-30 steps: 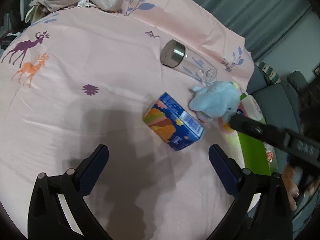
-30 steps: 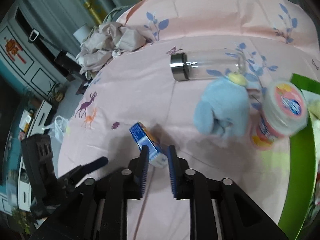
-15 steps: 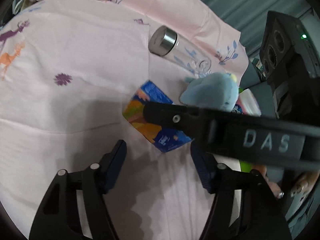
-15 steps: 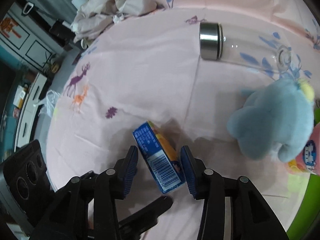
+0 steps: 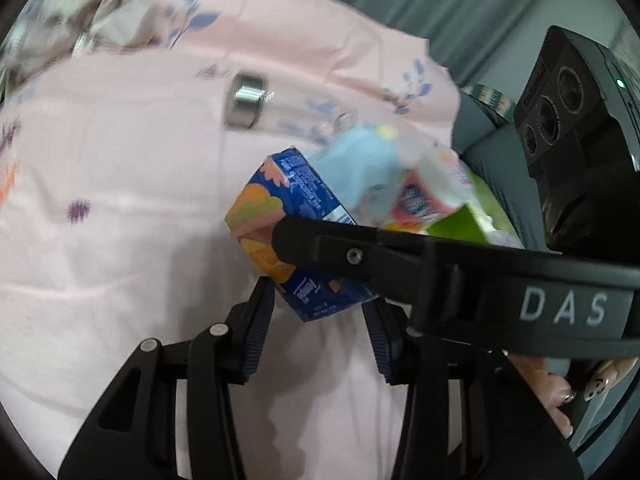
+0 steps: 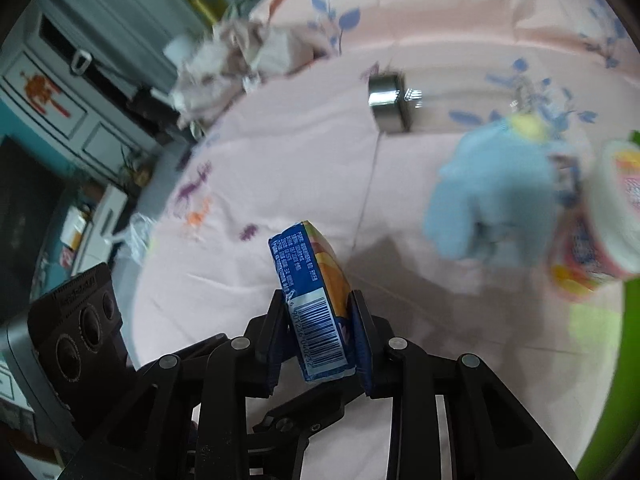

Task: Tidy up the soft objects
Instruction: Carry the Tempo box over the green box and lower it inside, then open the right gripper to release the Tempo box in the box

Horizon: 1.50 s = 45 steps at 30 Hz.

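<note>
A blue and orange tissue pack (image 6: pixel 316 300) sits between the fingers of my right gripper (image 6: pixel 320 336), which is shut on it and holds it tilted above the pink sheet (image 6: pixel 280 160). In the left wrist view the same pack (image 5: pixel 288 236) sits just ahead of my left gripper (image 5: pixel 320 320), whose jaws are partly closed and stand on either side of the pack's near end; the right gripper's finger (image 5: pixel 360 256) crosses in front. A light blue plush toy (image 6: pixel 492 200) lies to the right, also in the left wrist view (image 5: pixel 360 168).
A clear bottle with a steel cap (image 6: pixel 388 100) lies beyond the plush. A pink and white tub (image 6: pixel 600 232) leans at a green box (image 6: pixel 632 340) on the right. Crumpled cloth (image 6: pixel 240 52) lies at the far edge.
My right gripper has closed on the tissue pack and lifted it off the sheet. My left gripper's jaws have narrowed and come up to the pack's end.
</note>
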Motion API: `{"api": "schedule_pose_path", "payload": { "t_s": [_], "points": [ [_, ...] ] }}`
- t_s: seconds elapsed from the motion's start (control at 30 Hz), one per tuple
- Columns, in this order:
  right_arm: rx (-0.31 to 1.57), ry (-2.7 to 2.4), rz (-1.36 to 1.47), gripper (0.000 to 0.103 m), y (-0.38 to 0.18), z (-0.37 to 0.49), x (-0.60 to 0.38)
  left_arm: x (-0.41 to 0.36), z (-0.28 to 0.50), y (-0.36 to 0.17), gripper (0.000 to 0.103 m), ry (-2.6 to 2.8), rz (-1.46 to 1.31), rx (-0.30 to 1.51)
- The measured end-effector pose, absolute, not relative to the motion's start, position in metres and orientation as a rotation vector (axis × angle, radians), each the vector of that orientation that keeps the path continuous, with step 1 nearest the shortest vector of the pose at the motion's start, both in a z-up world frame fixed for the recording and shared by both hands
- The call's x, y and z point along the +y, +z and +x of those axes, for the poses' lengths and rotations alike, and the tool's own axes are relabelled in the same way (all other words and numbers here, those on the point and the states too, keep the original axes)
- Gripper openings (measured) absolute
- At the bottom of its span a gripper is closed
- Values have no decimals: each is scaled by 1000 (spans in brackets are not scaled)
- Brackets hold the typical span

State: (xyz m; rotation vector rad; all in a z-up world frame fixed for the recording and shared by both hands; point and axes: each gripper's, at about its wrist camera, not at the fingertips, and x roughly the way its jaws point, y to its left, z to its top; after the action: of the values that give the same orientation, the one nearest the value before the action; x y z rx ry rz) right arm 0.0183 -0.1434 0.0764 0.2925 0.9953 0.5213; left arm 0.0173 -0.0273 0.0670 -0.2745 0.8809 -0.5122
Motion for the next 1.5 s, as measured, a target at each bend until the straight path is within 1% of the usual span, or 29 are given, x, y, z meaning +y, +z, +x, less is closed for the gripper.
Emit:
{"api": "schedule_pose_path", "payload": {
  "t_s": [0.17, 0.3, 0.53, 0.7, 1.03, 1.23, 1.5],
  "points": [
    [832, 493, 335, 32, 117, -10, -188, -68, 8, 112, 44, -563, -178, 790],
    [734, 458, 417, 32, 134, -25, -233, -107, 0, 138, 44, -605, -78, 727],
    [646, 332, 523, 32, 138, -38, -310, -182, 4, 150, 44, -721, 20, 713],
    [638, 263, 609, 32, 125, -40, -353, -226, 11, 144, 44, -781, 72, 739],
    [730, 155, 777, 32, 74, -22, -406, -286, 35, 106, 44, -810, 146, 881],
    [772, 87, 835, 32, 54, -19, -424, -304, 41, 91, 44, -819, 155, 941],
    [778, 7, 834, 33, 50, -25, -435, -301, 34, 91, 44, -795, 182, 932]
  ]
}}
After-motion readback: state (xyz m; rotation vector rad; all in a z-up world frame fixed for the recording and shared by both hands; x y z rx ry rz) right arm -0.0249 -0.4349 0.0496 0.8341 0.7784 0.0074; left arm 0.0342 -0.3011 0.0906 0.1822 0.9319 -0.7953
